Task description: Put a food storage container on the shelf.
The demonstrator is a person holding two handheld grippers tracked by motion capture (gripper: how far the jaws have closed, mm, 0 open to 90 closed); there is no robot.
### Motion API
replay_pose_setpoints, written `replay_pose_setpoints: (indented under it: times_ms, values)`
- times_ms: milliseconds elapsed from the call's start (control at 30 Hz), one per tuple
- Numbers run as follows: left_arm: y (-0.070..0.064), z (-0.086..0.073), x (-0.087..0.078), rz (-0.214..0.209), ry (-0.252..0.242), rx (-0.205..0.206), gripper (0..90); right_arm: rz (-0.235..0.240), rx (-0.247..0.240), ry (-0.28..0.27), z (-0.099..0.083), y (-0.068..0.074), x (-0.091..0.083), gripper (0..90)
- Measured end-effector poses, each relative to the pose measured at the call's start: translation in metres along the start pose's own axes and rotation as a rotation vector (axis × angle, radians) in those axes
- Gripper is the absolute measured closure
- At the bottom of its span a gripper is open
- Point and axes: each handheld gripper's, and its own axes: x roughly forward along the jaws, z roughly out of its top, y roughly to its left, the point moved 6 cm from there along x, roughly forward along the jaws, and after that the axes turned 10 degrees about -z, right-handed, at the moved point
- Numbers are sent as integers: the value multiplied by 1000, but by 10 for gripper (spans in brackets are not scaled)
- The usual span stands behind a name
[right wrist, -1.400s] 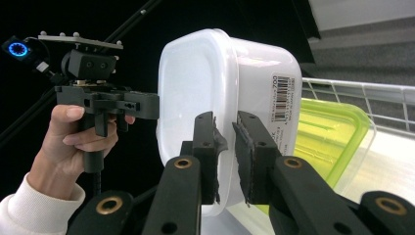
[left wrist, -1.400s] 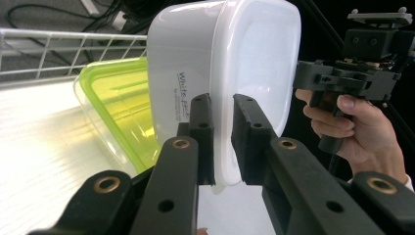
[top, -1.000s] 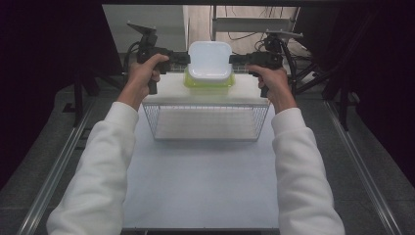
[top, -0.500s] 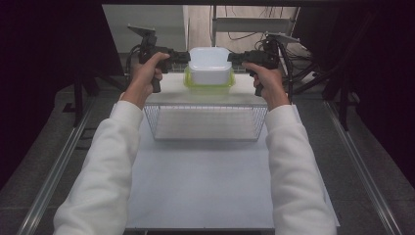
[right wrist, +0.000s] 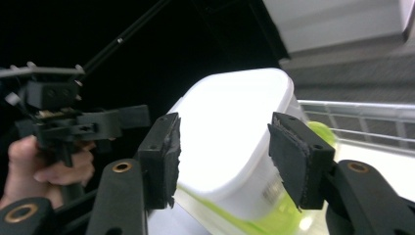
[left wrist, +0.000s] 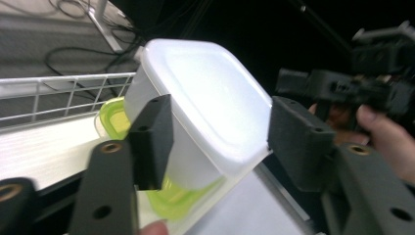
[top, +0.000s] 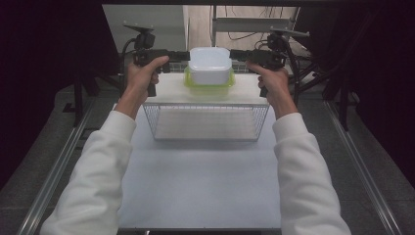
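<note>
Above the wire basket [top: 205, 122], your white container [top: 209, 65] sits upside down on its green lid [top: 209, 84]. Your left gripper [left wrist: 220, 142] and right gripper [right wrist: 222, 156] flank it, jaws spread, with the container between each pair.

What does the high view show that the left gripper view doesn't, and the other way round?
High view alone: the person's white sleeves, the table in front of them, and the left gripper seen from outside.

Left gripper view alone: its own black jaws up close, spread wide with the tub's corner between them. Whether the pads touch it, I cannot tell.

Both: the white tub on a green lid, the wire basket, and the right gripper on the tub's far side.
</note>
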Motion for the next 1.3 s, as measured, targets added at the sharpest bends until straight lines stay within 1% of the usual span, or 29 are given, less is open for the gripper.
replay_pose_setpoints:
  times_ms: [100, 133, 167, 200, 300, 333, 367, 400, 433, 467, 500, 533, 567, 600, 633, 667, 700, 733, 767, 833, 933, 1000, 1033, 1100, 1133, 1167, 1200, 1233, 1300]
  values:
    - [-10, -10, -10, 8, 5, 50, 348, -5, -68, -21, -6, 2, -18, 429]
    - [-13, -14, -15, 25, 10, 78, 334, -9, -86, -22, -10, 2, -23, 420]
    - [-14, -17, -17, 35, 10, 94, 324, -15, -116, -25, -14, 3, -30, 411]
    - [-16, -22, -21, 47, 9, 111, 321, -18, -132, -25, -17, 3, -34, 403]
    - [-22, -35, -31, 44, 22, 146, 311, -28, -183, -17, -31, 3, -49, 387]
    - [-25, -41, -34, 48, 30, 162, 306, -34, -211, -12, -40, 3, -57, 375]
    - [-28, -46, -37, 47, 36, 175, 306, -34, -211, -12, -40, 3, -57, 375]
    - [-33, -58, -42, 47, 52, 202, 304, -37, -227, -6, -51, 0, -64, 369]
    - [-33, -58, -42, 47, 52, 202, 304, -37, -227, -6, -51, 0, -64, 369]
    - [-35, -63, -45, 49, 59, 213, 304, -45, -248, 5, -62, -3, -71, 368]
    - [-37, -69, -47, 47, 66, 218, 304, -45, -248, 5, -62, -3, -71, 368]
    - [-38, -76, -48, 52, 76, 225, 303, -43, -265, 10, -74, -6, -78, 367]
    - [-39, -81, -50, 57, 78, 228, 303, -43, -265, 10, -74, -6, -78, 367]
    - [-40, -88, -50, 54, 79, 223, 304, -46, -281, 20, -87, -9, -82, 365]
    - [-41, -94, -51, 48, 86, 222, 304, -46, -281, 20, -87, -9, -82, 365]
    - [-41, -101, -51, 47, 94, 230, 303, -61, -292, 27, -93, -12, -85, 364]
    - [-42, -109, -51, 56, 109, 234, 304, -65, -301, 30, -100, -13, -86, 362]
    - [-42, -117, -51, 58, 122, 241, 305, -67, -320, 37, -112, -16, -91, 358]
    - [-42, -124, -51, 55, 128, 239, 305, -67, -320, 37, -112, -16, -91, 358]
    - [-40, -140, -50, 73, 158, 251, 306, -71, -339, 43, -125, -16, -96, 355]
    - [-36, -164, -49, 57, 165, 231, 307, -59, -355, 52, -144, -16, -103, 351]
    - [-33, -176, -47, 63, 176, 225, 308, -66, -375, 66, -163, -18, -108, 347]
    - [-31, -183, -47, 67, 181, 222, 308, -66, -375, 66, -163, -18, -108, 347]
    - [-28, -196, -45, 74, 190, 216, 311, -82, -385, 76, -176, -21, -109, 345]
    - [-26, -202, -45, 86, 201, 218, 310, -87, -383, 87, -190, -25, -110, 343]
    - [-23, -209, -44, 105, 216, 226, 310, -87, -383, 87, -190, -25, -110, 343]
    - [-21, -216, -45, 116, 222, 229, 312, -87, -375, 91, -203, -29, -110, 341]
    - [-20, -222, -45, 107, 219, 216, 312, -87, -375, 91, -203, -29, -110, 341]
    - [-17, -235, -45, 97, 220, 196, 312, -89, -368, 97, -216, -36, -109, 339]
